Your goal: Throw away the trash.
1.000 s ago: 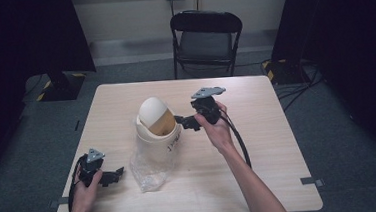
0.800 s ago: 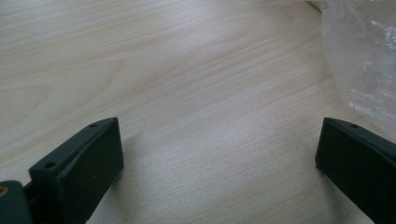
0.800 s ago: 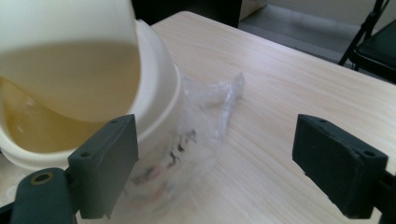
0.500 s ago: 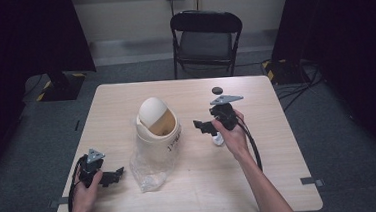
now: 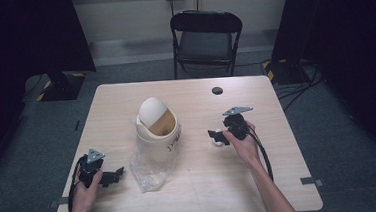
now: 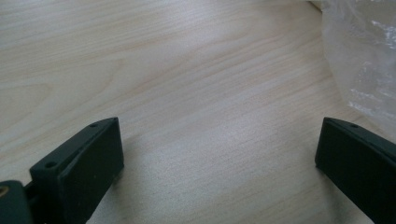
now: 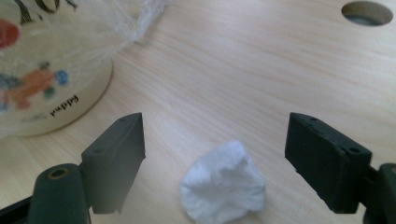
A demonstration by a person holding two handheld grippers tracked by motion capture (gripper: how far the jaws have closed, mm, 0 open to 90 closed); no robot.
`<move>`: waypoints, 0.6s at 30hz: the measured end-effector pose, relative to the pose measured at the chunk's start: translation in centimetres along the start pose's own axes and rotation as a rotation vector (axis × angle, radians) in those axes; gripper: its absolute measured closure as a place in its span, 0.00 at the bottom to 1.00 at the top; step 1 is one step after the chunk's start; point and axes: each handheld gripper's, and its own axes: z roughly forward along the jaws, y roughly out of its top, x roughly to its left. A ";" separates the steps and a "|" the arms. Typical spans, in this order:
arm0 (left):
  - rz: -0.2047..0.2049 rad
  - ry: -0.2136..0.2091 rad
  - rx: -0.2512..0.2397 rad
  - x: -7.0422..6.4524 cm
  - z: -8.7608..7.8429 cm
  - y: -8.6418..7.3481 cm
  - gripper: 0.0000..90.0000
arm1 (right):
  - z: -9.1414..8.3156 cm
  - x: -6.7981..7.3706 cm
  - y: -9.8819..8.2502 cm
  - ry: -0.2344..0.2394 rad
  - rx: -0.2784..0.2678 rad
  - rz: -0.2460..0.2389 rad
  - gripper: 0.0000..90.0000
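At the near left corner of the wooden table [image 5: 291, 179] the left gripper [image 5: 112, 177] rests low in the person's hand, its jaws spread wide with bare wood between them and nothing held; the edge of a clear plastic bag [image 6: 369, 60] lies just to its right. That bag [image 5: 148, 169] spills toward the near edge from under a cream swing-lid bin [image 5: 157, 130], which stands upright a little left of the table's middle, printed lettering on its side. To the right of the bin, well apart from it, the right gripper [image 5: 214, 135] sits low over the tabletop with its jaws pointing left. In the right gripper view a crumpled white paper wad [image 7: 224, 186] lies on the wood between the two black jaws, which have just been closing a little yet stand wide, neither pad touching the paper, so it is not gripped. Farther off, a dark round hole [image 5: 217, 90] shows in the tabletop near the far edge. Beyond the table a black folding chair [image 5: 206, 39] stands against the pale wall.
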 end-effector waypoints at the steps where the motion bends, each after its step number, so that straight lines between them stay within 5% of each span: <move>1: 0.001 0.000 0.000 0.0 0.0 0.0 0.01 | 0.1 -0.1 -0.3 0.001 0.001 0.000 0.22; 18: 0.000 0.000 0.000 0.0 0.0 0.0 0.00 | 1.6 -0.4 -2.9 0.011 0.046 0.010 0.32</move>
